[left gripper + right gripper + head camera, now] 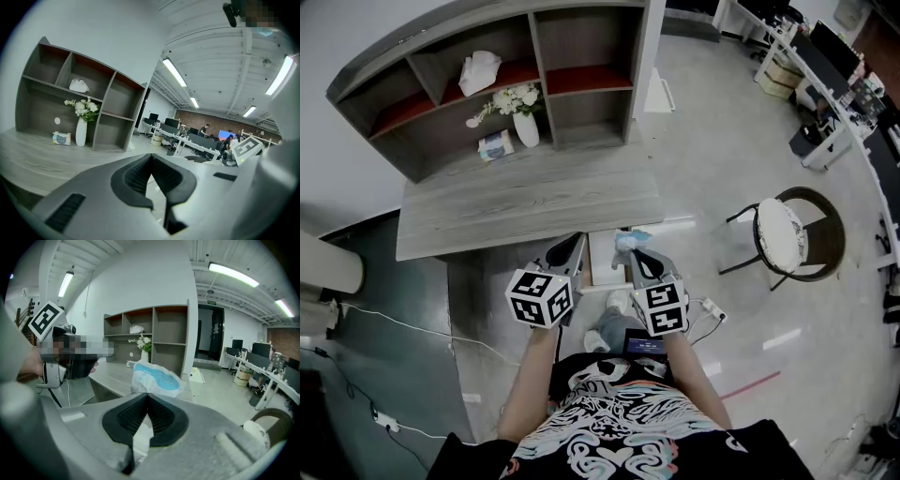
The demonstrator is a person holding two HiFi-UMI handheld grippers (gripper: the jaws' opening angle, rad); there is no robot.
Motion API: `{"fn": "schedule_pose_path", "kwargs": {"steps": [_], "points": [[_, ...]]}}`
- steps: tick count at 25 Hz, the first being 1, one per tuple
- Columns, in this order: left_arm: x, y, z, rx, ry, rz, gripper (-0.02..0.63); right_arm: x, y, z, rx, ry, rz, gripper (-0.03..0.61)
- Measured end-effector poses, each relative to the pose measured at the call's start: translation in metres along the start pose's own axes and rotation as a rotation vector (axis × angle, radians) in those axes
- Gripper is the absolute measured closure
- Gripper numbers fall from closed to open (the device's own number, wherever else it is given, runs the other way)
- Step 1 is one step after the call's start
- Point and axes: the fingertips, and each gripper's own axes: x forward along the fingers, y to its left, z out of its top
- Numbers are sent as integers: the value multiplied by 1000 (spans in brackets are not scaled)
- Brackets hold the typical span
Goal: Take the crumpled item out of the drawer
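R side: right gripper has its jaws closed on the crumpled blue-and-white plastic item. Pads pinch its lower edge & the rest sticks up past the tips. In head view the item sits at the grey desk's front edge, over the far R corner of the pale open drawer. In the right gripper view it's up in the air, touching nothing but the pads.

L side: left gripper has its jaws pressed together at the tips w/ nothing between them. It's held just L of the drawer, level w/ the R one, drawer between the two.

Grey wood-grain desk runs across in front of the person. At its back stands a grey open shelf unit w/ red-brown shelf boards. A white vase of white flowers stands in a lower bay, a small pale-blue tissue pack just L of it, and a white crumpled wad is in the bay above.

Well to the R on the floor: round dark-framed chair w/ white seat pad.
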Motion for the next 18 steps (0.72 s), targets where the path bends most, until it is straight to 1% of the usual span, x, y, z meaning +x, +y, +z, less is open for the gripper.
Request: {"fn": "schedule_pose_path", "kwargs": {"steps": [11,18], "points": [[7,4,1,2,4,-3,614,-4,-9,-4,7,10,-20,571],[6,8,-3,0,14,1,614,0,-6,-7,11,16,-13,571]]}}
